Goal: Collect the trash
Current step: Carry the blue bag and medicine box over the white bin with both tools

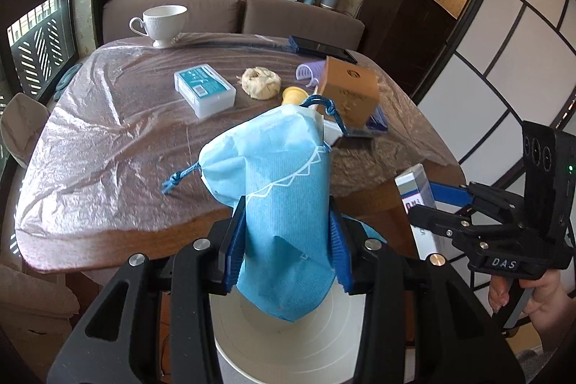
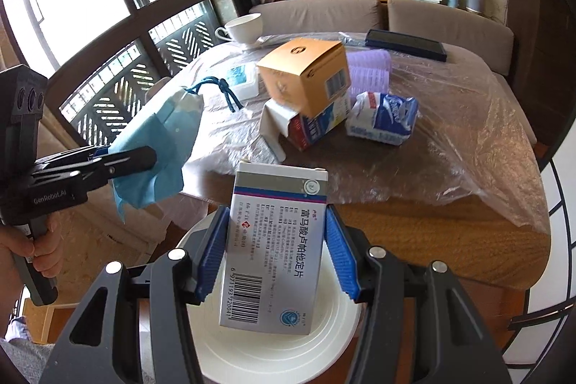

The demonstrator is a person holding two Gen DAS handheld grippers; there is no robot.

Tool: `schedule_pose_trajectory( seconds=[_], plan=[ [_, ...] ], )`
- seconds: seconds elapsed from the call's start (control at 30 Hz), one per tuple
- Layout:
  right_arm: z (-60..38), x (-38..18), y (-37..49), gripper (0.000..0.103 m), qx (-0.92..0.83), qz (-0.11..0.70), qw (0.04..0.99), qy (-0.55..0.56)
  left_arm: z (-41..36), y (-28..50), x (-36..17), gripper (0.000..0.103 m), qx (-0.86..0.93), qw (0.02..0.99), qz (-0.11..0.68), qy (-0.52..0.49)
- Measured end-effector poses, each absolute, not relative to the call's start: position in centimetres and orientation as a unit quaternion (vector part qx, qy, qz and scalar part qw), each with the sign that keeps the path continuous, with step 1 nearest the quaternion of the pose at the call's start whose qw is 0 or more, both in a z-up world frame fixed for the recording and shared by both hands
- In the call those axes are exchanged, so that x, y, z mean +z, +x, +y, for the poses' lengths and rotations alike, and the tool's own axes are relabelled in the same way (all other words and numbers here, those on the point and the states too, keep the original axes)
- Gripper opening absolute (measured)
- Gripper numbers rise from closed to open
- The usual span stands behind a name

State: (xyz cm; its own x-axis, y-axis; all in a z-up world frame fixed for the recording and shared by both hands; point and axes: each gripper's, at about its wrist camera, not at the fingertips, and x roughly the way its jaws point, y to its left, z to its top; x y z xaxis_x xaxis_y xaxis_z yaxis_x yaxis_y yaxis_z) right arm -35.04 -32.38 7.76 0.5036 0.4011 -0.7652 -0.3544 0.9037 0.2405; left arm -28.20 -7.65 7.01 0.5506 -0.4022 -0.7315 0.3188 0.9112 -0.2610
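My left gripper (image 1: 286,222) is shut on a light blue drawstring bag (image 1: 273,168), held above a white round bin (image 1: 284,344) at the table's near edge. It also shows in the right wrist view (image 2: 151,150). My right gripper (image 2: 275,240) is shut on a white and grey medicine box (image 2: 275,247), held over the same white bin (image 2: 270,348). In the left wrist view the right gripper (image 1: 428,204) holds that box (image 1: 414,193) at the right.
On the plastic-covered table (image 1: 108,132) lie a clear plastic box (image 1: 203,90), a crumpled paper ball (image 1: 261,82), an orange carton (image 2: 306,74), a torn milk carton (image 2: 306,128), a tissue pack (image 2: 383,117), a purple hair roller (image 2: 370,67), a phone (image 2: 405,44) and a teacup (image 1: 163,22).
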Motion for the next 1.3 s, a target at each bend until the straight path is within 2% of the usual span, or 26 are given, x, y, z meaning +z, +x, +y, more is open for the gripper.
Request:
schedule_pose_trajectory(
  seconds=[0.6,1.3],
  plan=[
    [-31.7,5.3,-37.1,0.052,0.242,0.483,0.841,0.024,-9.1,-32.5,4.1,0.042,-0.24,0.847,0.474,-0.031],
    [-30.6,-0.2,-36.7,0.052,0.236,0.529,0.815,0.018,-10.1,-32.2,-1.1,0.042,-0.236,0.821,0.52,-0.015]
  ],
)
